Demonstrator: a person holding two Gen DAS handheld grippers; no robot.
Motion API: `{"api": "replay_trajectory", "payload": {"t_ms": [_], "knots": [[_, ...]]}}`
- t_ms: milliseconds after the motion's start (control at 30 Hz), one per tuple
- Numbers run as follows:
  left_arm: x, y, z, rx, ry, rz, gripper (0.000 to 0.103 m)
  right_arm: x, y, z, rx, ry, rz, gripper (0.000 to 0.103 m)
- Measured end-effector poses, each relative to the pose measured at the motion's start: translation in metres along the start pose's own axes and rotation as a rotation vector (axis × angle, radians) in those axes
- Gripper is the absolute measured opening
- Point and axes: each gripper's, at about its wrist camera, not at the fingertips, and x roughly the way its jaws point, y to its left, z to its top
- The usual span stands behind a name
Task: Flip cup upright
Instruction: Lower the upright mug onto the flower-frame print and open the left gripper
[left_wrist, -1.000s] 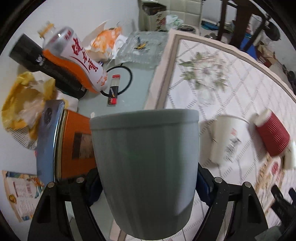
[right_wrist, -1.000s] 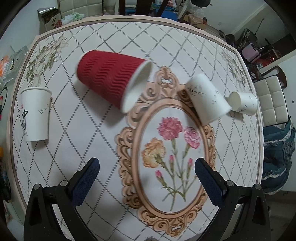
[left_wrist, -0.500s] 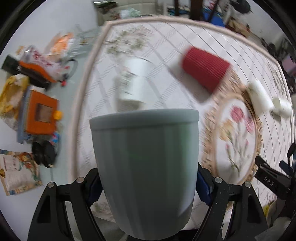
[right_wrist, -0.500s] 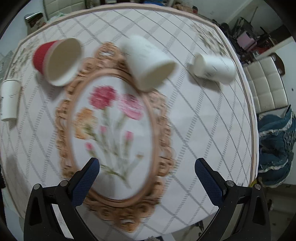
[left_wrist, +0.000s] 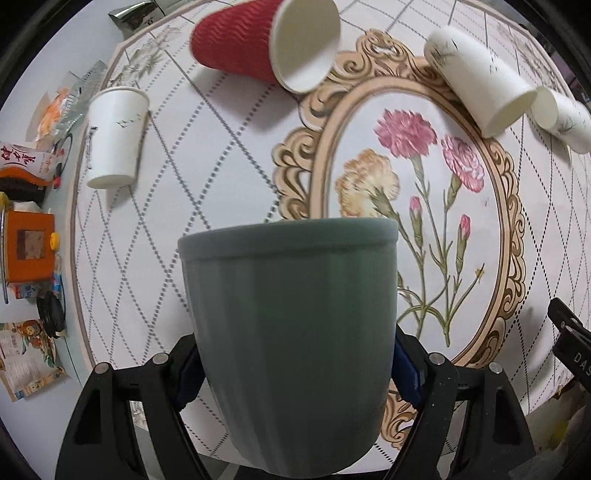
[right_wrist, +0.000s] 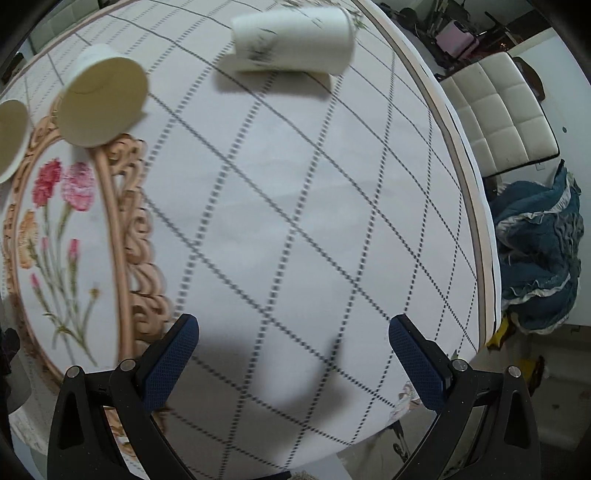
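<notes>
The left gripper is clamped on a grey-green ceramic cup, which is held rim-up between the blue finger pads above the near part of the table. The cup fills the lower centre of the left wrist view, and the cloth under it is hidden.

The right gripper is spread wide with nothing between its pads. It is held over a bare stretch of diamond-patterned tablecloth. The curved right edge of the table is seen close to its right, with a white padded chair and a heap of blue cloth beyond that edge.

Four paper cups are shown in the left wrist view. A red ribbed cup lies on its side at the far centre, mouth towards the right. A white cup lies on its side at the far right, and a smaller white cup lies just beside it, nearer the edge. An upright white cup stands at the far left, near the left border of the cloth. Open cloth is left between these cups and the held cup, over the oval flower print.

Clutter off the left edge, including an orange box and a printed leaflet, is seen in the left view only. The chair and blue cloth are seen in the right view only.
</notes>
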Motion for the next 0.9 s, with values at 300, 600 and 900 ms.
{"api": "replay_trajectory", "payload": {"t_ms": [300,600,900], "knots": [[-0.003,-0.006,0.007,0.007,-0.008,-0.030,0.102,0.014,-0.021,-0.005,0.033,0.018,0.006,0.103],[-0.037,0.020,0.016,-0.041,-0.023,-0.074,0.102,0.004,-0.010,-0.002,0.025,0.011,0.019,0.103],[-0.114,0.103,-0.008,-0.192,-0.169,-0.048,0.102,-0.032,0.008,-0.001,-0.016,-0.008,0.138,0.103]]}}
